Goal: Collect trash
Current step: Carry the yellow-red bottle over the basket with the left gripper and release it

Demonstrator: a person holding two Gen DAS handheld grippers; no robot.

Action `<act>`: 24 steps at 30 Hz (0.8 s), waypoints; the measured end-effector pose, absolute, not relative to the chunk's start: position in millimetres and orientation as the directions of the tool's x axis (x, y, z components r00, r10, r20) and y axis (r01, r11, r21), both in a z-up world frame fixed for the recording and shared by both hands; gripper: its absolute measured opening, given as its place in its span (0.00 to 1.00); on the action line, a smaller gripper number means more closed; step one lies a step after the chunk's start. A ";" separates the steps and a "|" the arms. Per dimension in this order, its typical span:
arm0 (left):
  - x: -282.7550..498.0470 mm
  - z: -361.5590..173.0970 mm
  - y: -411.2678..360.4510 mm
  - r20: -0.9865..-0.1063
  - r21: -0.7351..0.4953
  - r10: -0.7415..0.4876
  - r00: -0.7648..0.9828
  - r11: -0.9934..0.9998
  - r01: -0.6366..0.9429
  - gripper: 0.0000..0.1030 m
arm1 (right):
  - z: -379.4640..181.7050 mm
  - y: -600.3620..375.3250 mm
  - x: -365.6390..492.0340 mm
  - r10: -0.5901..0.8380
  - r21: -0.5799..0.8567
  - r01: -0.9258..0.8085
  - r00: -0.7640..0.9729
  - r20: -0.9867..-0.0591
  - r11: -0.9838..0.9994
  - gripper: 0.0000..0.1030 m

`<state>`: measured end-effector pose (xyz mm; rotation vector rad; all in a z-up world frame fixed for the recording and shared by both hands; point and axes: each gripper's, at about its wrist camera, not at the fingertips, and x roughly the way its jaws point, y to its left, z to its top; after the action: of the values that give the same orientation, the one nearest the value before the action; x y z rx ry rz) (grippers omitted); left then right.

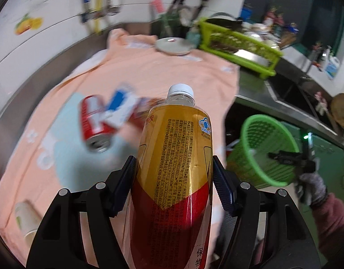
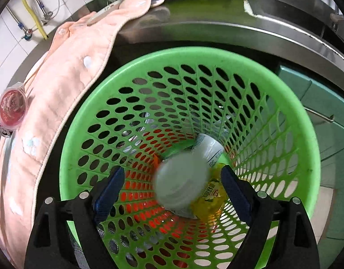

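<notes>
Gripped between the pads of the left gripper (image 1: 174,179), at roughly half its spread, a gold-and-red labelled bottle (image 1: 176,157) is held with its long axis running straight out along the fingers, white cap foremost. From this tool the green basket (image 1: 263,150) lies ahead and off to the right, below the counter edge, its mouth tilted toward the gripper; the bottle's cap is not yet aimed at it, so a swing to the right is judged to be what the coming move calls for.

Over that basket (image 2: 302,134) the right gripper (image 2: 172,190) is poised, pointing down into the opening with its jaws spread wide and nothing pressed by them. A pale cup-like item (image 2: 181,181) is seen blurred between and beyond the fingers, inside the basket and apparently dropping. On the peach cloth (image 1: 149,67), ahead and left of the left gripper, a red can (image 1: 93,123) remains uncollected.
</notes>
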<state>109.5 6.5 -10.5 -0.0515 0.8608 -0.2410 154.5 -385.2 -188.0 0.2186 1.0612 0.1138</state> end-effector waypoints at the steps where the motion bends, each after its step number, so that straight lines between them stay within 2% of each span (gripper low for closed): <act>1: 113.5 -9.9 -5.8 -0.740 -0.147 -0.248 0.625 0.967 0.210 0.64 | -185.6 -387.4 151.2 0.195 0.232 0.015 0.492 -0.849 0.973 0.83; 8: 140.8 -9.6 -87.3 -0.733 -0.195 -0.364 0.575 0.922 0.334 0.63 | -147.1 -410.1 115.7 0.171 0.224 0.016 0.595 -0.786 0.975 0.84; 15: 171.1 -34.0 -192.1 -0.763 -0.220 -0.441 0.472 0.864 0.452 0.63 | -107.9 -442.1 68.4 0.130 0.215 0.033 0.703 -0.699 0.976 0.84; 20: 186.8 -70.5 -264.4 -0.802 -0.245 -0.461 0.380 0.834 0.495 0.63 | -95.8 -468.6 39.7 0.099 0.233 0.073 0.755 -0.648 0.970 0.84; 24: 197.1 -109.3 -317.4 -0.850 -0.228 -0.420 0.318 0.838 0.496 0.63 | -98.1 -485.1 27.0 0.078 0.250 0.107 0.771 -0.633 0.962 0.84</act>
<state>197.1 -317.4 -109.3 0.0797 1.0913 -0.6035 27.0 -485.1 -98.1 0.2805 0.6932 -0.0160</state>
